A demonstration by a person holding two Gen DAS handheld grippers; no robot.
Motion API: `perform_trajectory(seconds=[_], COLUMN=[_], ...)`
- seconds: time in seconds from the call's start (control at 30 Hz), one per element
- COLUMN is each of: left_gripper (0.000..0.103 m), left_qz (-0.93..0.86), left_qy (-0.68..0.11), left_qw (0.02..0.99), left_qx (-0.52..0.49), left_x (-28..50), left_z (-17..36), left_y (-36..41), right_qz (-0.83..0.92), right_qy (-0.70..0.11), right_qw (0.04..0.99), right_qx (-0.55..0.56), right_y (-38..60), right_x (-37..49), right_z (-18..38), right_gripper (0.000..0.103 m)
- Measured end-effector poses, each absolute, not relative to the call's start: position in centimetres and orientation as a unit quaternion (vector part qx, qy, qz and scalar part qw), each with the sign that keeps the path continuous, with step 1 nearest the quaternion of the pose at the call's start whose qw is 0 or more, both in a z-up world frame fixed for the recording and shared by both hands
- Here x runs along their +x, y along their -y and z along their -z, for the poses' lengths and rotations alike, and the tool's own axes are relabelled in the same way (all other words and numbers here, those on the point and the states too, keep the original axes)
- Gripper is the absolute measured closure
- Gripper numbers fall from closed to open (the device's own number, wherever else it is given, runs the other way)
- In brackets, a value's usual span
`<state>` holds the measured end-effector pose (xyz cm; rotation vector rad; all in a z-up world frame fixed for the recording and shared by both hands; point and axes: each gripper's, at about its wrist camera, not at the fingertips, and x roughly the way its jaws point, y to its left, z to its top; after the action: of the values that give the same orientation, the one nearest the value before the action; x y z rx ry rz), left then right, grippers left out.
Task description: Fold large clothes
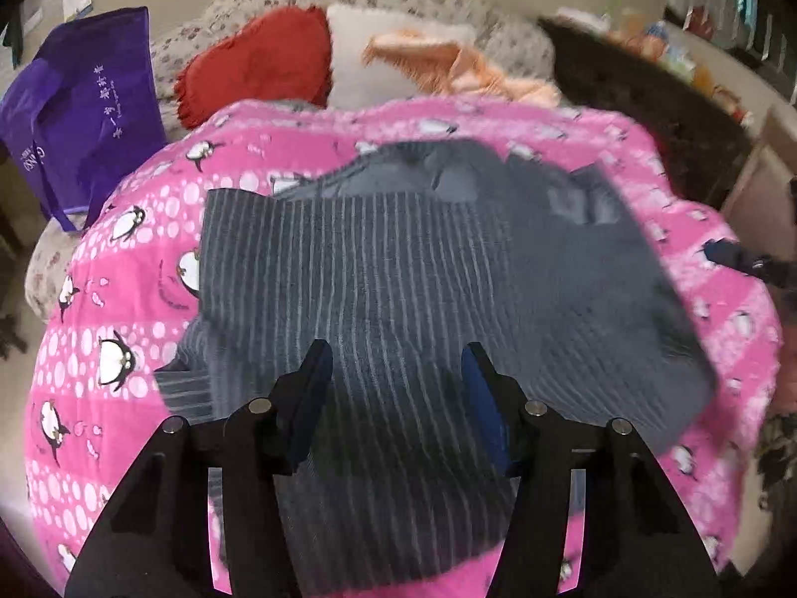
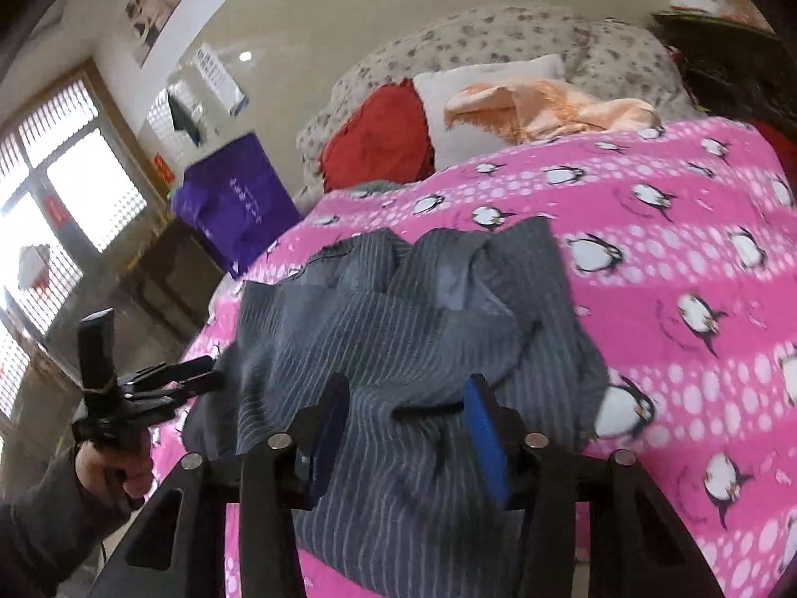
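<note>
Right wrist alone shows the left gripper beside the garment.

From my left hand-held gripper, the garment lies spread on the quilt directly beneath and ahead of the fingers. Beyond its far edge I see two cushions and a crumpled cloth side by side, with a bag off to the left. From my right hand-held gripper, the garment sits ahead, bare quilt to the right, the other gripper to the left.
</note>
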<state>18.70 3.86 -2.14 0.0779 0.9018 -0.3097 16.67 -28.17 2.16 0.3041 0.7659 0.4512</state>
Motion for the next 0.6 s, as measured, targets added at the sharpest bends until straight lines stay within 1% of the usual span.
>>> perform_trajectory(seconds=[0.1,0.17,0.27,0.33,0.4,0.43,0.53,0.57,0.6], left_gripper=[0.048,0.048,0.048,0.048,0.049,0.053,0.054,0.054,0.054], left_qz=[0.141,0.138,0.109,0.068,0.037,0.036,0.023,-0.009,-0.034], left_qy=[-0.440,-0.436,-0.431,-0.444,-0.444,-0.434,-0.384,-0.366,-0.350], left_qw=[0.887,0.889,0.896,0.893,0.895,0.900,0.923,0.930,0.935], left_qx=[0.016,0.009,0.015,0.015,-0.007,-0.017,-0.027,-0.027,-0.037], left_x=[21.2,22.7,25.3,26.5,27.1,27.0,25.5,24.8,24.3], left_z=[2.3,2.2,3.7,5.7,7.7,7.9,8.0,7.8,7.5], left_y=[-2.9,-2.4,-2.7,-4.0,-6.3,-6.8,-7.9,-8.3,-8.9], right_qz=[-0.199,-0.160,-0.153,-0.148,-0.168,-0.176,-0.183,-0.188,-0.204], right_qy=[-0.409,-0.447,-0.447,-0.448,-0.455,-0.451,-0.441,-0.439,-0.429], right_qw=[0.881,0.872,0.870,0.870,0.861,0.861,0.867,0.866,0.868], right_qx=[0.130,0.116,0.144,0.144,0.151,0.153,0.145,0.148,0.146], right_y=[27.0,26.9,28.3,28.9,28.8,28.6,27.9,27.8,27.3], right_x=[19.1,20.5,21.3,21.7,22.4,22.8,24.7,25.5,26.2], right_z=[-0.8,0.6,2.1,3.0,4.2,4.3,4.6,4.5,4.0], right_gripper=[0.064,0.064,0.064,0.064,0.064,0.064,0.064,0.066,0.080])
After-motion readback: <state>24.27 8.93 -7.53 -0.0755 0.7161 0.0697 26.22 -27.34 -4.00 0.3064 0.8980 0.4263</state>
